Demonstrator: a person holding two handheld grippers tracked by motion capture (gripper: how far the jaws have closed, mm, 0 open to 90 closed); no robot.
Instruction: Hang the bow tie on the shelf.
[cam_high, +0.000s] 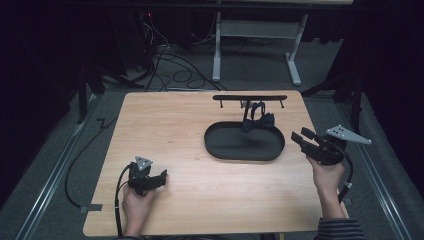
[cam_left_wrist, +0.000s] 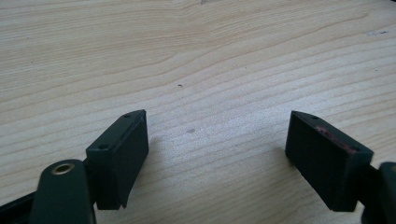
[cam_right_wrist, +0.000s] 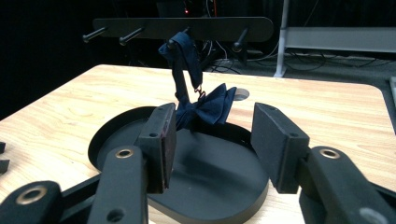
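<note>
A dark blue bow tie (cam_high: 259, 121) (cam_right_wrist: 210, 108) hangs by its strap from a peg of a black peg rack (cam_high: 250, 98) (cam_right_wrist: 187, 29) at the table's far side, its bow resting over the back rim of a black oval tray (cam_high: 220, 145) (cam_right_wrist: 210, 177). My right gripper (cam_high: 304, 137) (cam_right_wrist: 212, 144) is open at the tray's right end, pointing toward the bow tie, with nothing between its fingers. My left gripper (cam_high: 161, 179) (cam_left_wrist: 217, 154) is open low over bare wood at the front left, also holding nothing.
The wooden table (cam_high: 175, 130) has bare room left of the tray. Behind the table, cables (cam_high: 175, 70) lie on the grey floor beside a white table frame (cam_high: 257, 45). Metal rails run along both sides of the table.
</note>
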